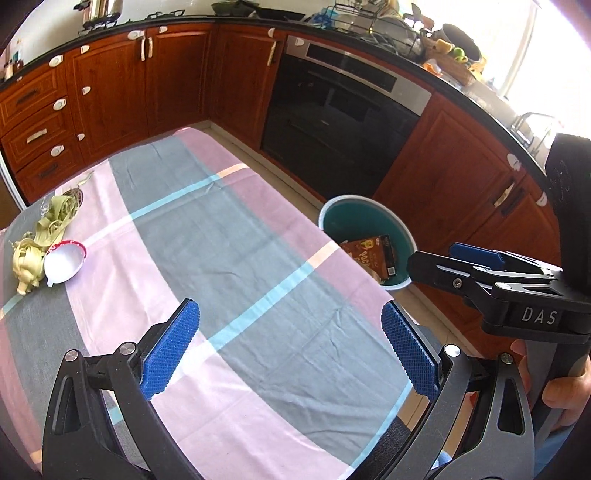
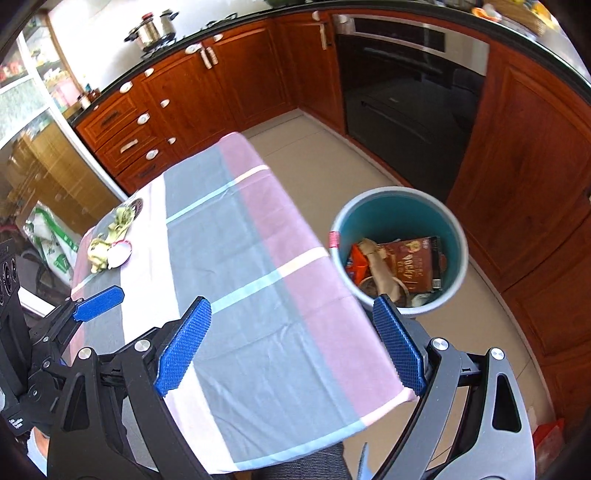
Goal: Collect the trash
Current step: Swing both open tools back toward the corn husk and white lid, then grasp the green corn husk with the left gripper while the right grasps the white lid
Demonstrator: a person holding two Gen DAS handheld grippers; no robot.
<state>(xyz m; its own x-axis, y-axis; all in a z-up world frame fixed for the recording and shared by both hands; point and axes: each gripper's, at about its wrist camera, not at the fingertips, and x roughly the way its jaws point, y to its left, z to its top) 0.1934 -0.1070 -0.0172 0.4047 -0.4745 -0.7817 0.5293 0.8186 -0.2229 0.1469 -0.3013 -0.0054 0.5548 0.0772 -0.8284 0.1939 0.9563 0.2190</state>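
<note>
Wood-cabinet kitchen, checked tablecloth [image 1: 229,236] beside a bin [image 2: 399,251]; left tongs [image 1: 290,350] and right tongs [image 2: 291,343] apart, empty.

Kitchen around your table

You face a table under a checked cloth [image 1: 229,229] of pink, grey and pale blue bands, standing on a pale tiled floor [image 2: 317,155]. Beyond it you see red-brown wooden cabinets [image 1: 122,81] with white latches, topped by a dark counter [image 1: 236,19]. A black built-in oven [image 1: 340,122] sits between the cabinets. On the hob at the back stands a steel pot [image 2: 151,31], and along the counter to your right you have a dish rack [image 1: 373,26] and a basket [image 1: 452,66].
</note>
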